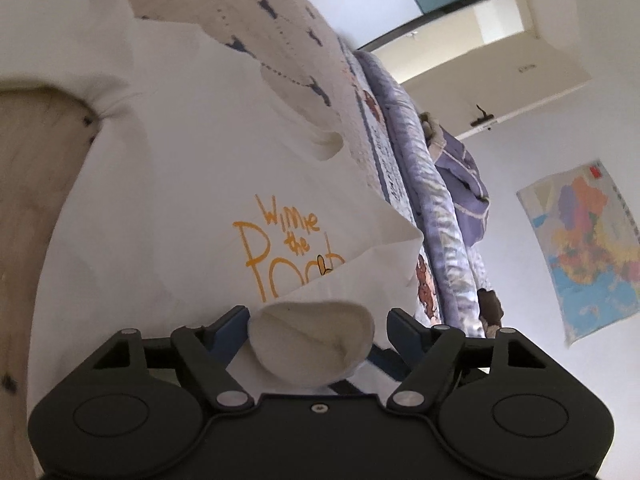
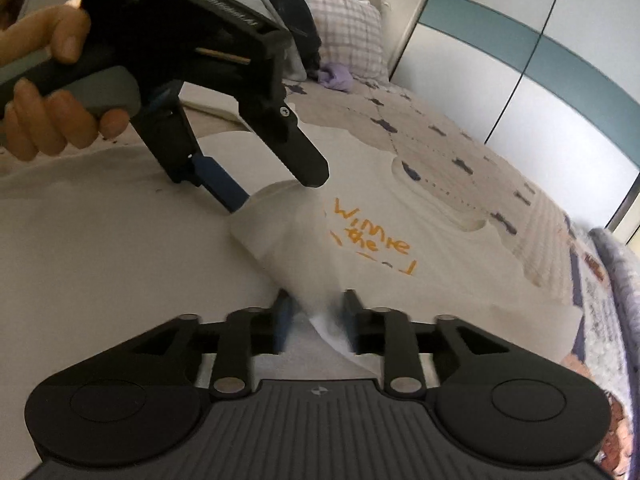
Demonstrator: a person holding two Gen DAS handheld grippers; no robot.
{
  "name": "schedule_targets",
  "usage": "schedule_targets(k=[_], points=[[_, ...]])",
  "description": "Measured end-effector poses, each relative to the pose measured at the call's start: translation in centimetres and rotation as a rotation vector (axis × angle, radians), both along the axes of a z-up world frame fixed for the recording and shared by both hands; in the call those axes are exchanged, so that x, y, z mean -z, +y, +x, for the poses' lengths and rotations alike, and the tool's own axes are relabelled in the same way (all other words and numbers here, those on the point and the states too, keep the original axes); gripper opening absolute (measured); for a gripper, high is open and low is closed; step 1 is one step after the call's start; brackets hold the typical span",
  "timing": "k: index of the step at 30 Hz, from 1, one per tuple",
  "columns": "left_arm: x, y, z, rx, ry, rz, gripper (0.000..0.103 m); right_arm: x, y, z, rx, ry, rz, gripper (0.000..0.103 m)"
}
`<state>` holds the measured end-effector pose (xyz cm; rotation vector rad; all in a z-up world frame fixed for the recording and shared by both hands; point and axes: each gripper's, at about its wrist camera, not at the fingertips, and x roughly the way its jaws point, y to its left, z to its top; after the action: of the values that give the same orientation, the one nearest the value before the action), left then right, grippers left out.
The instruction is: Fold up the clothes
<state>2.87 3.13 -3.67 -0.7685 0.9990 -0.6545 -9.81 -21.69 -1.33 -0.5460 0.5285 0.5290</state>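
Observation:
A white T-shirt with orange "Winnie the Pooh" lettering lies spread on the bed, its side folded over the print. In the left wrist view my left gripper straddles a raised fold of the shirt; the jaws stand wide, with a gap showing on the right side. The right wrist view shows the same left gripper, held by a hand, tips down on the fold. My right gripper is blurred and open. The T-shirt's folded edge runs between its fingers without being pinched.
The shirt rests on a beige bed cover with dark blue motifs. A purple quilt lines the bed's edge. A plaid pillow and other clothes sit at the head end. A wardrobe and a wall map stand beyond.

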Motion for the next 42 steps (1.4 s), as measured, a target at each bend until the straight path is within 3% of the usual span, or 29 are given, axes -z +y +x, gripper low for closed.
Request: schedule_targets(k=[9,12,14,22,24,26,28,29,30,32,34,38,42], points=[[0.3,0.6,-0.5,-0.015,0.042,-0.018,0.070,0.3,3.9,-3.7,-0.139,-0.112,-0.136,0.047],[0.5,0.7,-0.6,-0.018,0.051,-0.023,0.070,0.5,4.7,-4.5,-0.200,-0.069,-0.163,0.017],[0.4,0.7,-0.6,-0.017,0.050,-0.013,0.066,0.5,5.0,-5.2,-0.216,-0.079,-0.183,0.016],[0.7,0.8,-0.8,-0.022,0.094,-0.068,0.061,-2.0,3.7,-6.7,-0.155,-0.134,-0.069,0.015],[0.9,0.7,-0.8,-0.031,0.106,-0.094,0.049,-2.5,3.5,-7.2,-0.161,-0.131,-0.033,0.015],[1.2,0.4,-0.8,-0.044,0.115,-0.109,0.021,-2.8,3.2,-7.7,-0.167,-0.119,0.001,0.015],[1.3,0.4,-0.9,-0.069,0.103,-0.102,0.000,-2.7,2.8,-8.2,-0.166,-0.111,0.017,0.015],[1.1,0.4,-1.0,-0.087,0.088,-0.090,0.000,-2.7,2.6,-8.3,-0.163,-0.107,0.019,0.016],[1.0,0.3,-1.1,-0.105,0.073,-0.077,0.000,-2.6,2.2,-8.0,-0.152,-0.106,0.014,0.019],[0.0,0.4,-1.4,-0.133,0.024,-0.054,0.000,-1.9,0.8,-6.9,-0.111,-0.115,-0.008,0.037],[-1.6,0.7,-2.0,-0.153,-0.051,-0.027,0.000,-1.0,-0.9,-6.8,-0.037,-0.147,-0.050,0.070],[-5.1,1.4,-3.4,-0.184,-0.218,0.043,0.000,0.5,-4.0,-4.3,0.181,-0.159,-0.130,0.074],[-7.4,2.1,-4.5,-0.211,-0.305,0.053,0.000,1.0,-6.7,-0.8,0.346,-0.154,-0.155,0.074]])
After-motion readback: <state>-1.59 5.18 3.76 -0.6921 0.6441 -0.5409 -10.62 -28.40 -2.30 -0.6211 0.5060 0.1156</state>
